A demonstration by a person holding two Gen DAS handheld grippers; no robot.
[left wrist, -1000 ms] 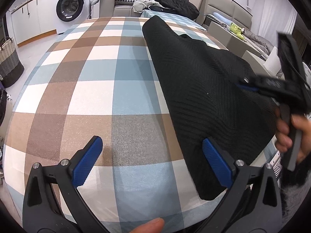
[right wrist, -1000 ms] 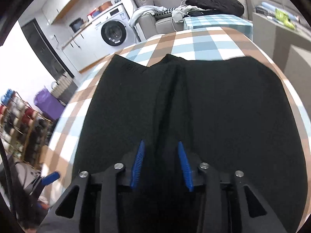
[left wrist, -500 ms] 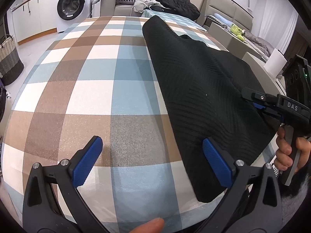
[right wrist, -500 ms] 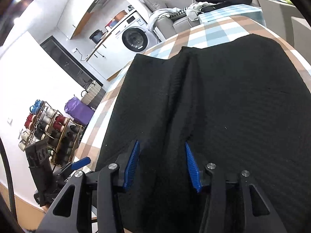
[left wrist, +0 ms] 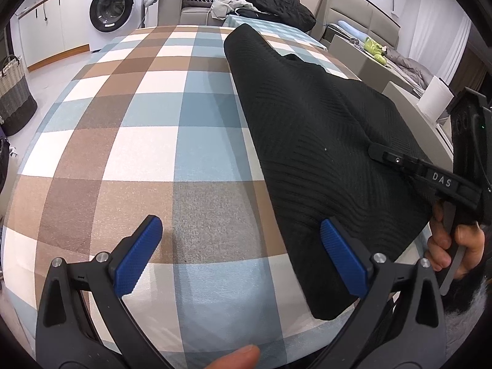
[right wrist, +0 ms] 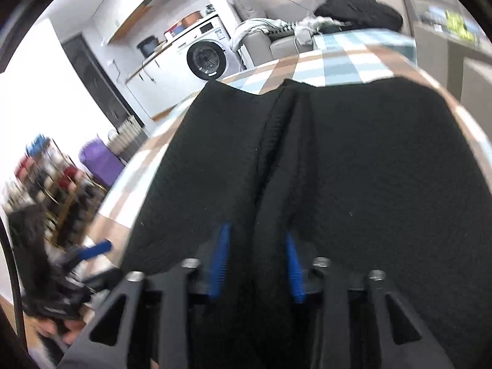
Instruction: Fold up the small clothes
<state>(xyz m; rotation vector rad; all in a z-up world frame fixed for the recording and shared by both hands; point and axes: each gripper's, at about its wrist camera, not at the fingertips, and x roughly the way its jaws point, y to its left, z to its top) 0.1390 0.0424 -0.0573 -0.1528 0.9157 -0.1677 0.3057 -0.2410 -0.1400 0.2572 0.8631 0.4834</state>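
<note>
A black knit garment (left wrist: 307,123) lies flat along the right side of the checked table (left wrist: 138,123), with its near corner hanging at the front edge. My left gripper (left wrist: 240,224) hovers open over the front edge, its right pad (left wrist: 341,261) above that near corner and nothing between its fingers. My right gripper (right wrist: 255,236) sits on the garment's (right wrist: 369,169) right edge. Its jaws are closing on a raised ridge of the black fabric, which fills the gap between the pads. From the left wrist it appears as a black finger (left wrist: 381,153) lying on the cloth, with a hand (left wrist: 452,246) on its handle.
A washing machine (left wrist: 112,12) and cabinets stand beyond the table's far left. A sofa with piled clothes (left wrist: 270,3) is behind it. A woven basket (left wrist: 13,98) sits on the floor at left, a paper roll (left wrist: 435,98) at right. A shelf rack (right wrist: 46,178) stands off the table's left side.
My right gripper came down onto the garment's edge and its pads drew in around a ridge of fabric. The left gripper kept still and open.
</note>
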